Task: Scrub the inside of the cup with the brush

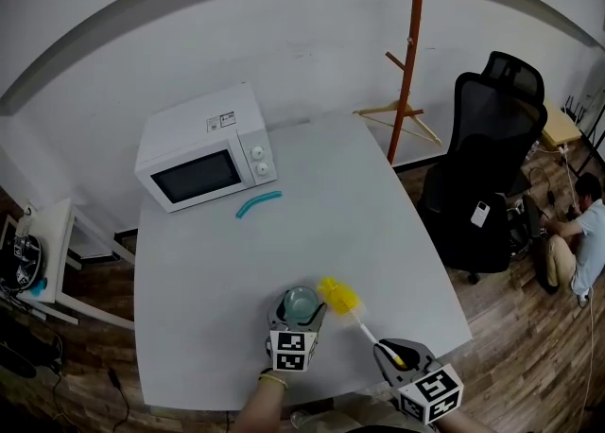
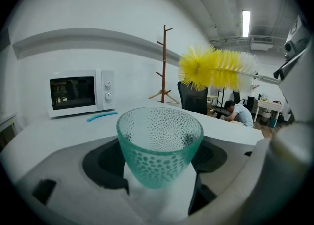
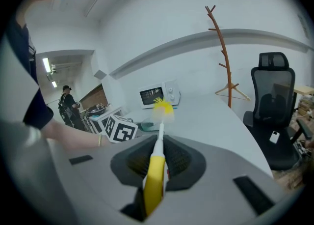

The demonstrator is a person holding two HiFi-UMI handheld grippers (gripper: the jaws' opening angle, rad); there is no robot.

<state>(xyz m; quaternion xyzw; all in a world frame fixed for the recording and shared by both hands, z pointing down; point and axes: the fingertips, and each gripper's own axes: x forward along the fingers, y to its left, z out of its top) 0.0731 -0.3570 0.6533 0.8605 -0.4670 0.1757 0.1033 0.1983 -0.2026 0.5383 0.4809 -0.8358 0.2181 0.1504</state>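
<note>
In the head view your left gripper [image 1: 299,312] holds the one green glass cup [image 1: 301,303] above the table [image 1: 284,242], close to its near edge. Just right of the cup's rim is the yellow bristle head of the single brush [image 1: 341,297], whose handle runs back into your right gripper [image 1: 398,356]. One white microwave [image 1: 203,147] with two knobs sits at the far left corner. The label on its top is too small to read. One teal strip [image 1: 258,203] lies in front of it.

In the left gripper view the jaws are closed around the dimpled cup [image 2: 159,145], which is upright and open. The brush [image 2: 216,67] hangs above and to its right, outside the cup.

In the right gripper view the jaws are clamped on the brush's yellow handle [image 3: 156,167]. No writing is legible, only square markers on the gripper cubes.
</note>
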